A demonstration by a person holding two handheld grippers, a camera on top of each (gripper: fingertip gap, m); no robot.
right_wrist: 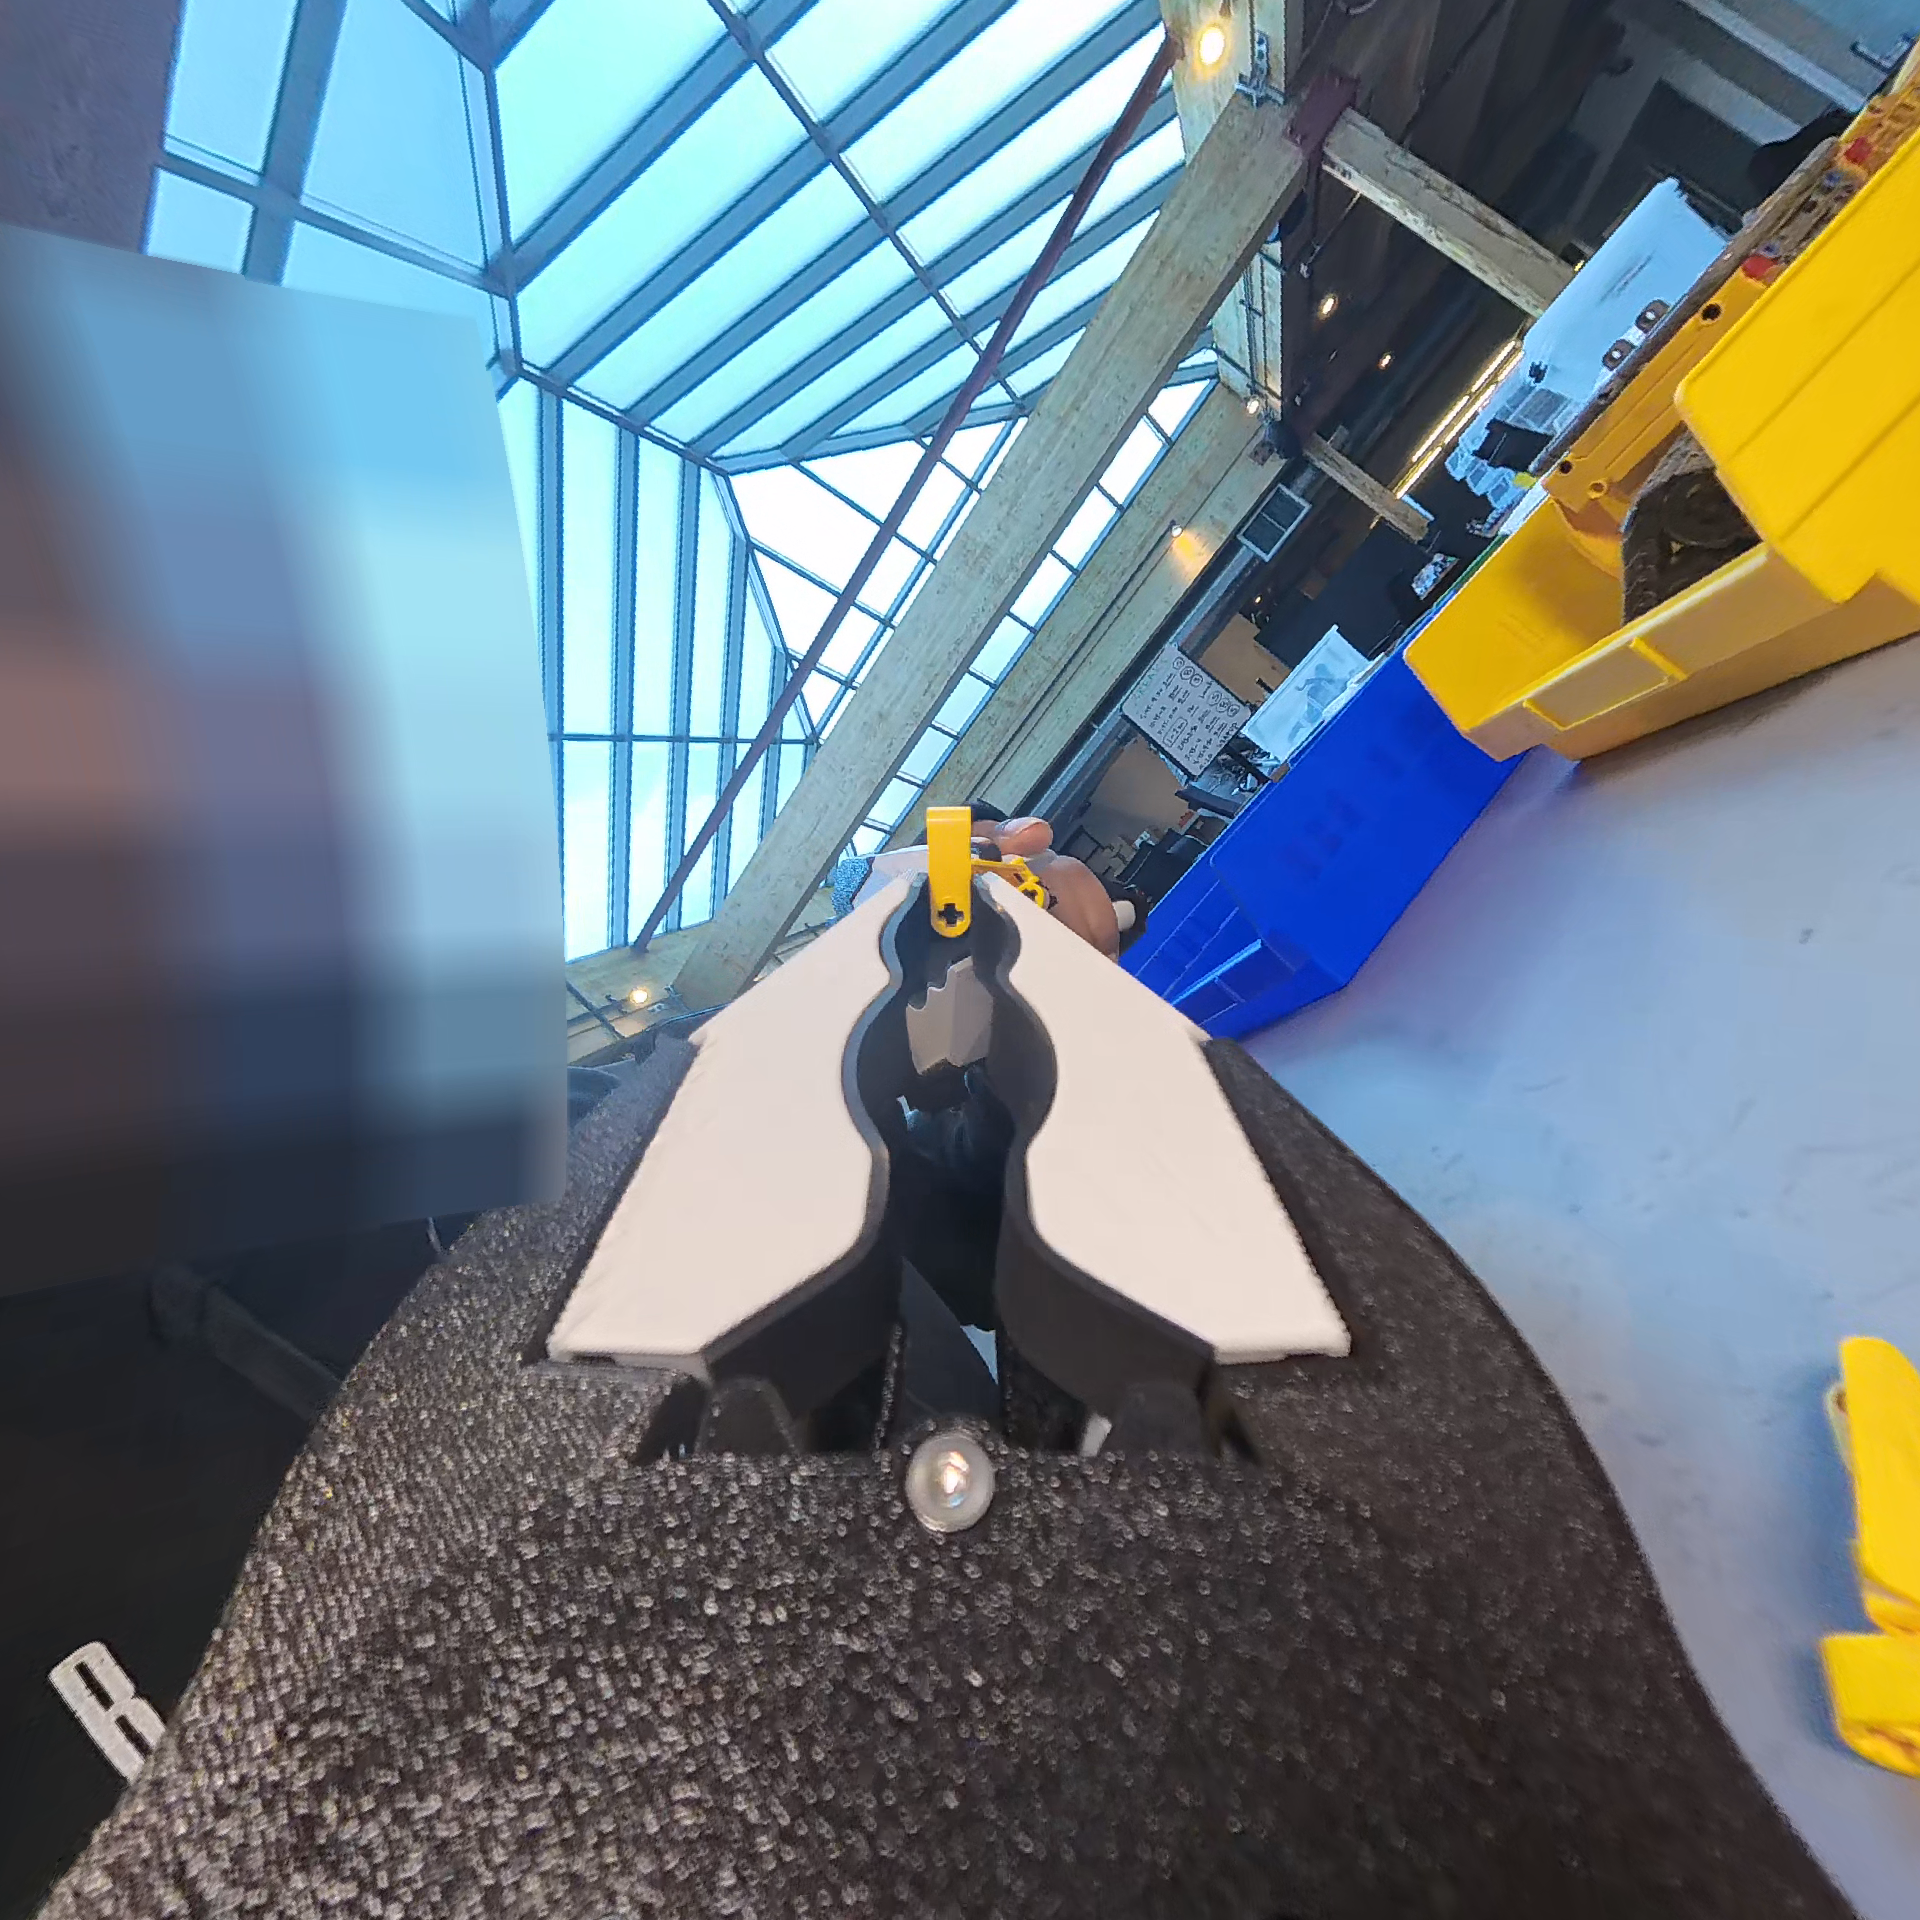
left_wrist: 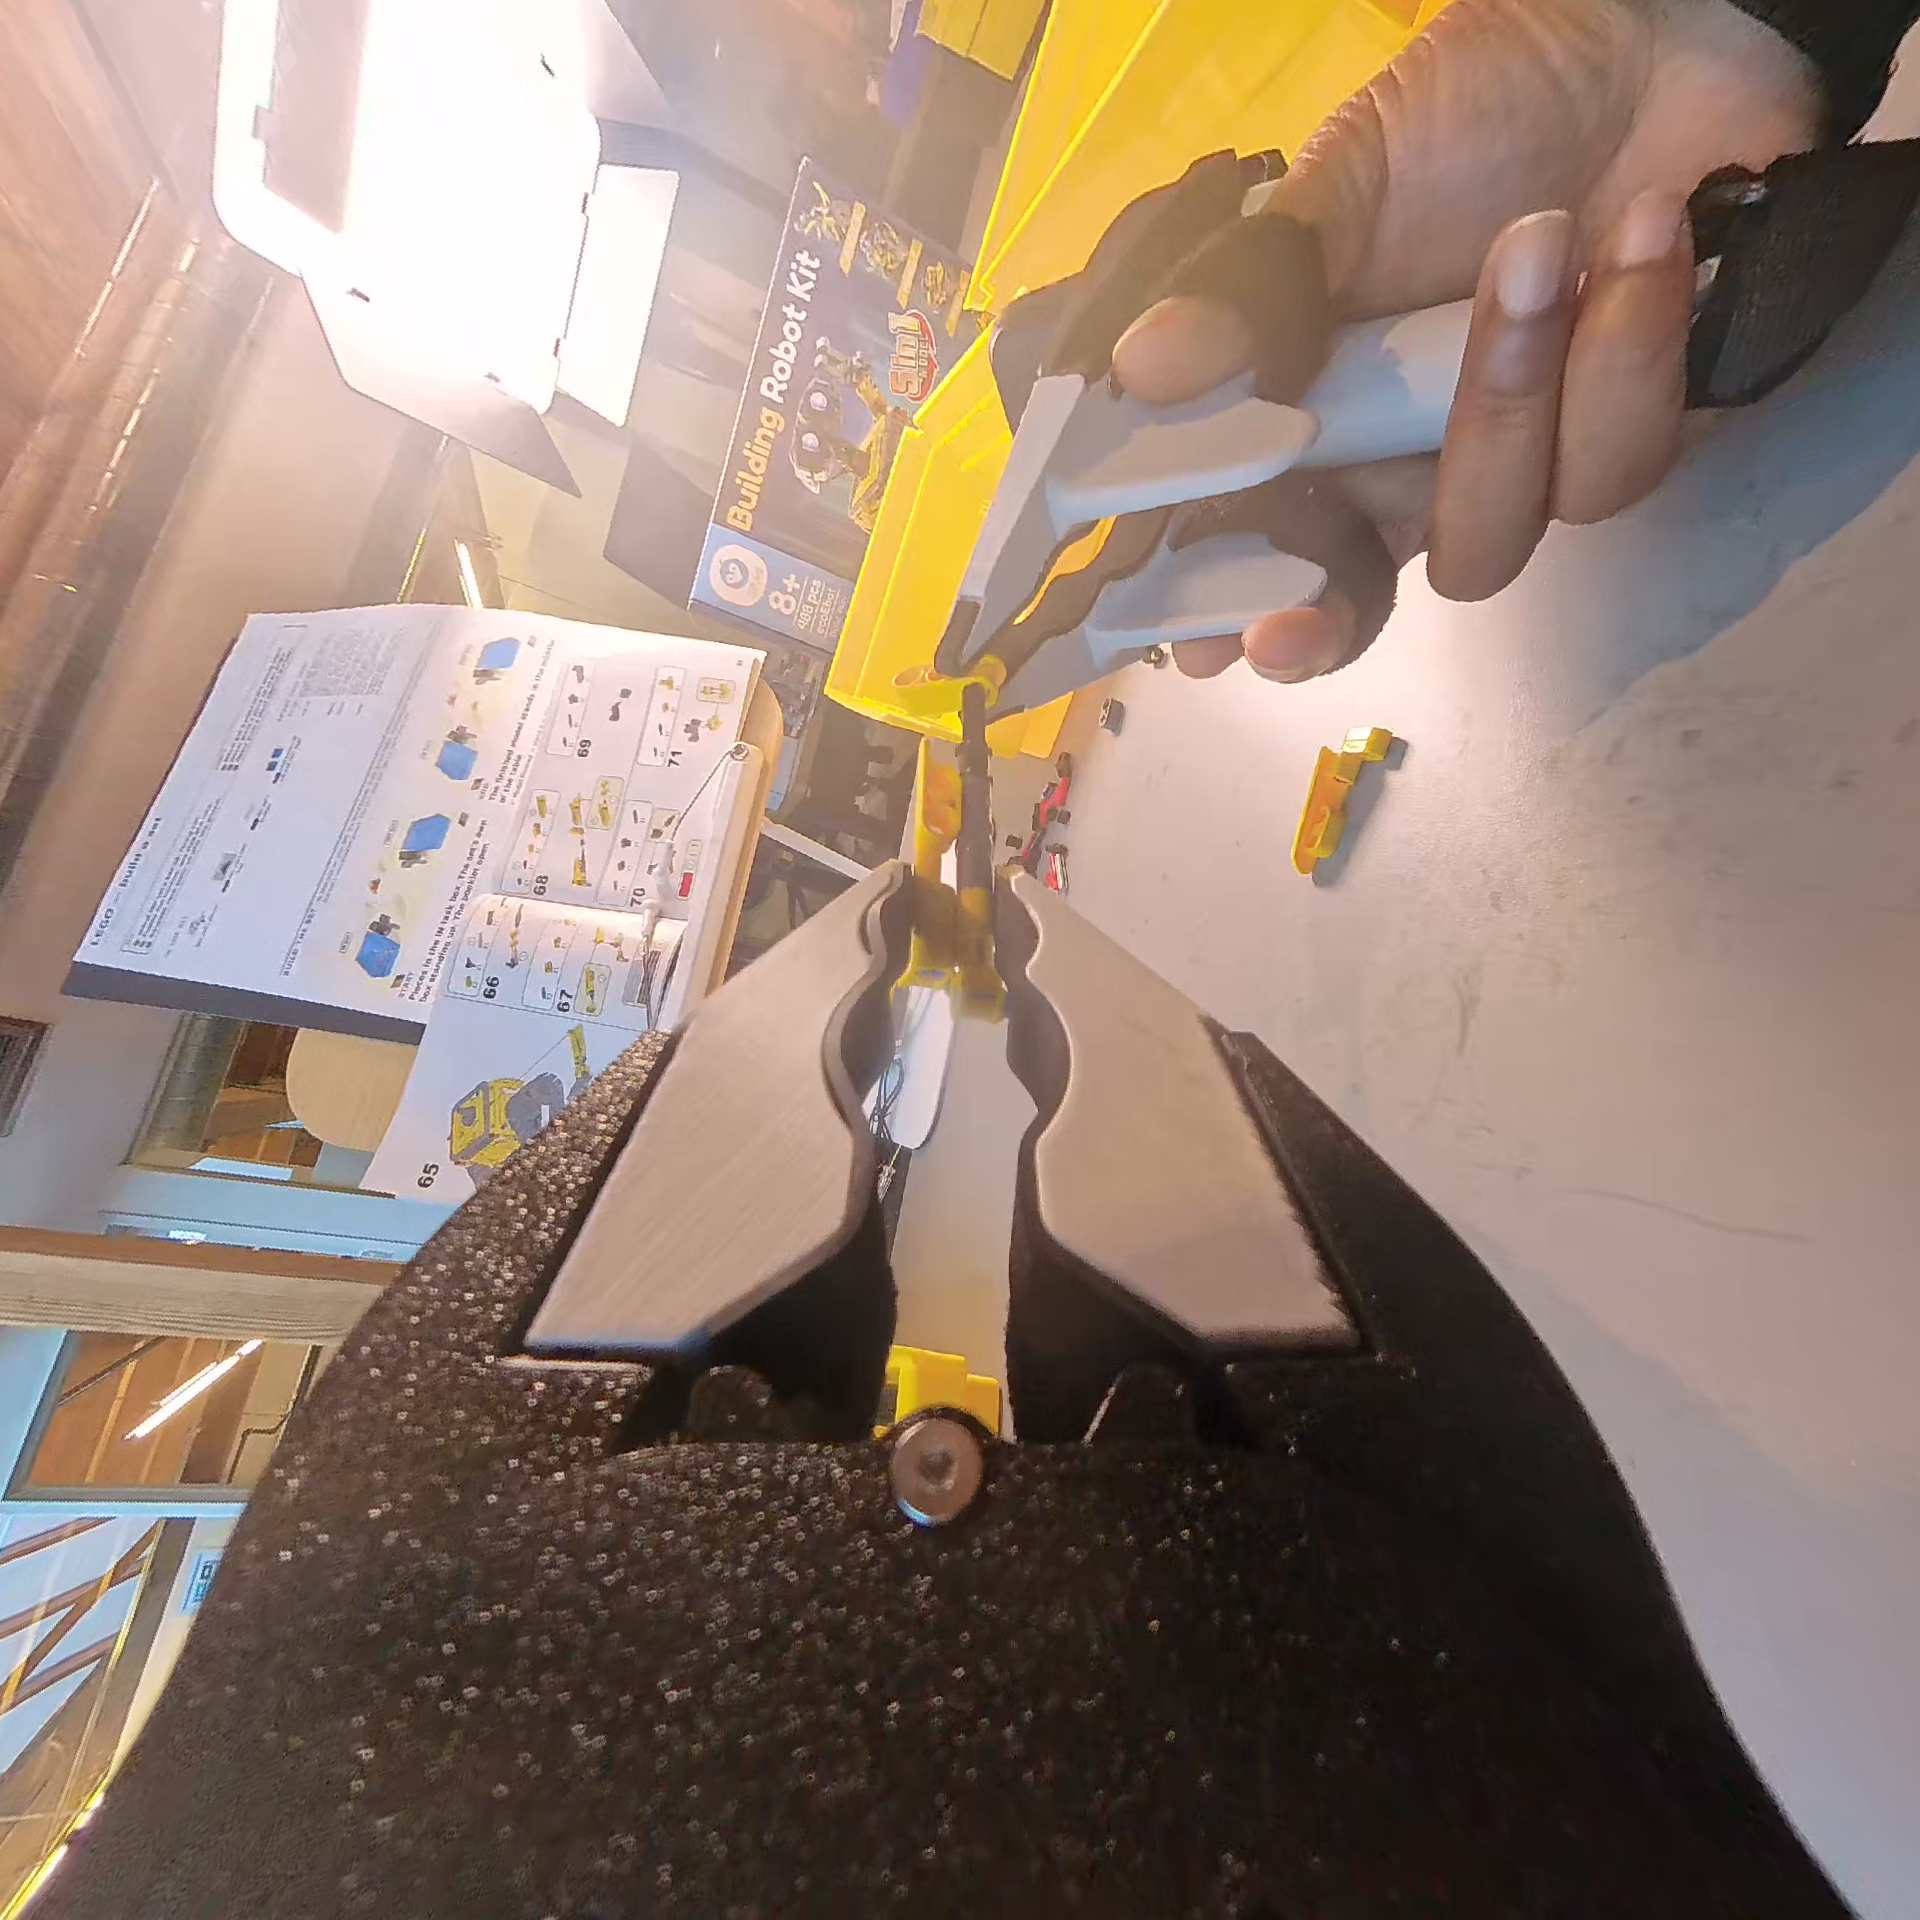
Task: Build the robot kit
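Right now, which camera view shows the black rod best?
The left wrist view: the black rod runs between the left hand-held gripper and the right hand-held gripper. The right wrist view hides the rod behind a yellow piece.

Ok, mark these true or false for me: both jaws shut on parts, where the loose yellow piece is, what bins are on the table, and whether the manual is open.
1. The left gripper is shut on a yellow and black brick assembly. True.
2. The right gripper is open and empty. False: its jaws pinch a small yellow beam.
3. A loose yellow piece lies on the grey table. True.
4. The instruction booklet is closed. False: it stands open.
5. Only red bins are on the table. False: yellow bins and a blue bin.
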